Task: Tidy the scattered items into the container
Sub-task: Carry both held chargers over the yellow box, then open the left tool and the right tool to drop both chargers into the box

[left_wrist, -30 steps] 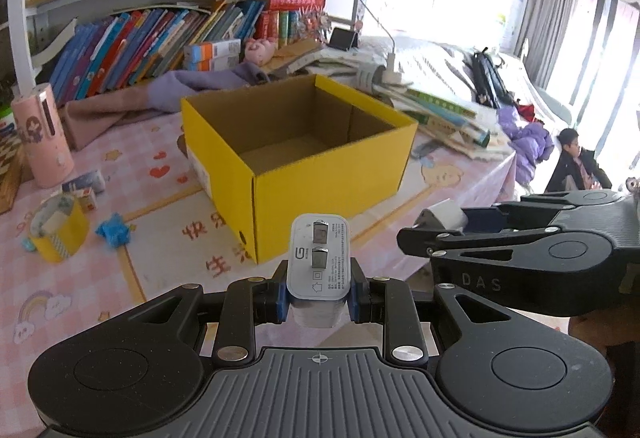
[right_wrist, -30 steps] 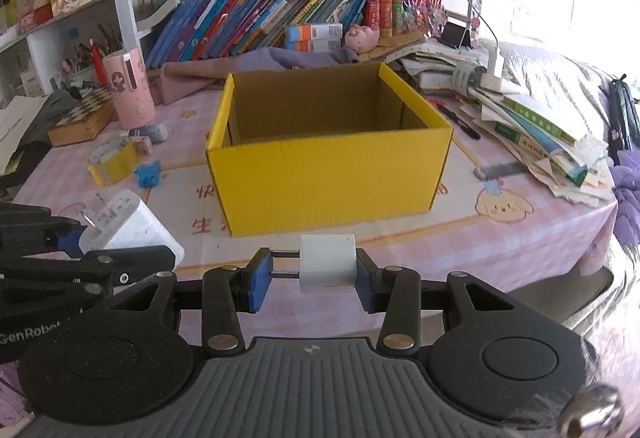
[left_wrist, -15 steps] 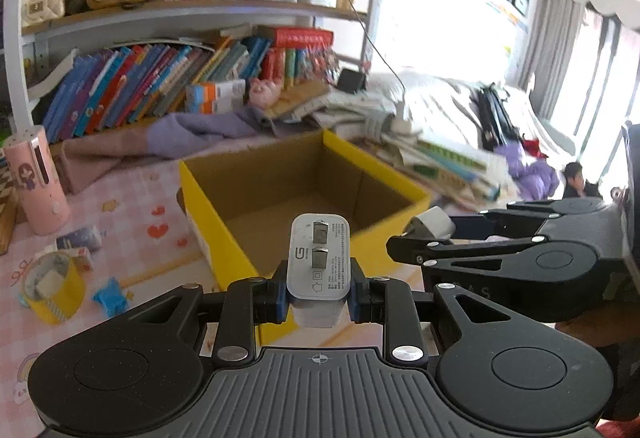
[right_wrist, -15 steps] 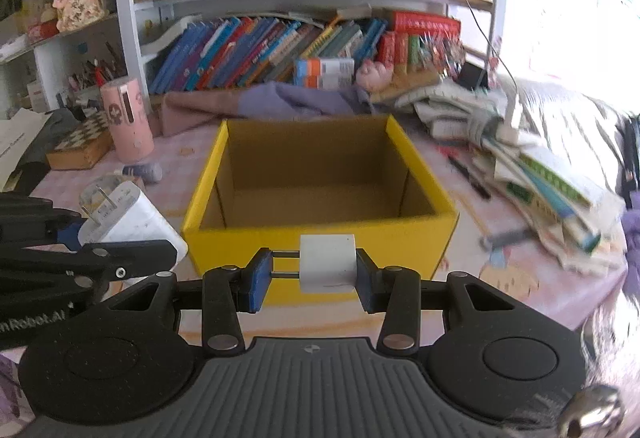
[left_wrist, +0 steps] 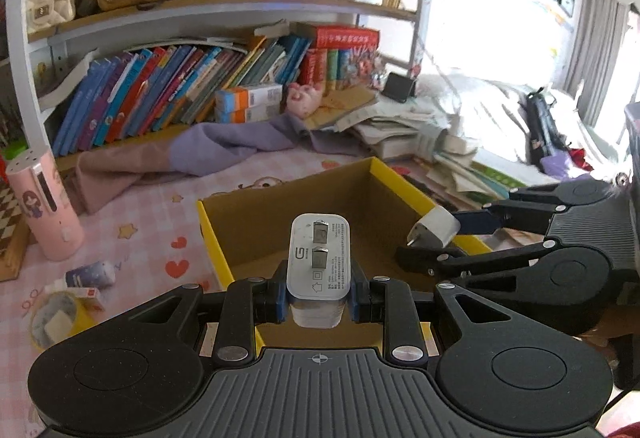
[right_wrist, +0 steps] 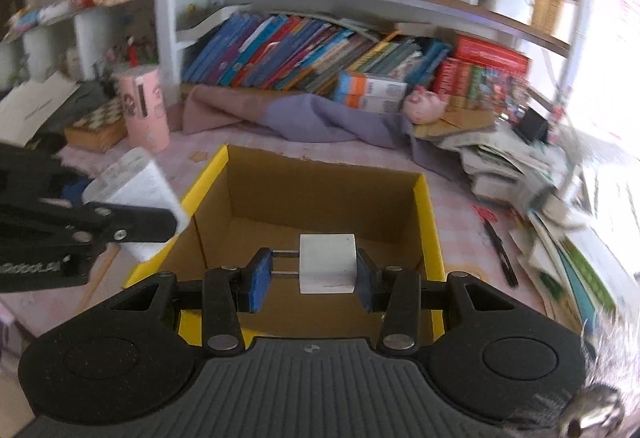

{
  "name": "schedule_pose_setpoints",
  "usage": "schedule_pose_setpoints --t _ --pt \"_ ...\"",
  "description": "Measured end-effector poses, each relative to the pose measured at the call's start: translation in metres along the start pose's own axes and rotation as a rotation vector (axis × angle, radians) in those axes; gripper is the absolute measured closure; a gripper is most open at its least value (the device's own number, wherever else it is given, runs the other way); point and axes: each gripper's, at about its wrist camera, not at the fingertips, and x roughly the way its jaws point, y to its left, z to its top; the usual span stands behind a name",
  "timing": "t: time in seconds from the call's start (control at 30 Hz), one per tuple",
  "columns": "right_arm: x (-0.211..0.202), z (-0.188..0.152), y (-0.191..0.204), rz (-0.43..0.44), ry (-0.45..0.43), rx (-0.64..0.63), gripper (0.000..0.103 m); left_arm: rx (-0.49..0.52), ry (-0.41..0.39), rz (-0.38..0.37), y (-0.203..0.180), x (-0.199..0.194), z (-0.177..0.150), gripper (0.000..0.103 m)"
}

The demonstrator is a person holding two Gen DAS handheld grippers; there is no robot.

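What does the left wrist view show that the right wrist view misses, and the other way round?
Only the left wrist view: the folded prongs and printed face of the flat charger in the left hand-held gripper, and a yellow tape roll on the table.

Only the right wrist view: the black pen right of the box, and the chessboard.

Both: the empty yellow box, the pink tube, and the white cube plug in the right hand-held gripper.

1. Your left gripper (left_wrist: 319,298): matte black ribbed body, two round discs, silver screws, blue-padded fingers (left_wrist: 280,300)
2. Your right gripper (right_wrist: 312,278): same black build, blue pads, white lettering along its side
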Motion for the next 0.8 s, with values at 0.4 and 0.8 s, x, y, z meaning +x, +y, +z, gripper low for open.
schedule_pose_setpoints --t 0.4,0.8 --pt "0.083 0.035 -0.024 0.115 0.073 -0.312 0.062 -0.007 0.111 0.139 0.008 0.069 0.024 0.078" --pt "0.15 0.04 -0.018 0.213 0.24 -0.62 0.062 0.065 0.27 0.151 0.01 0.122 0.026 0.078"
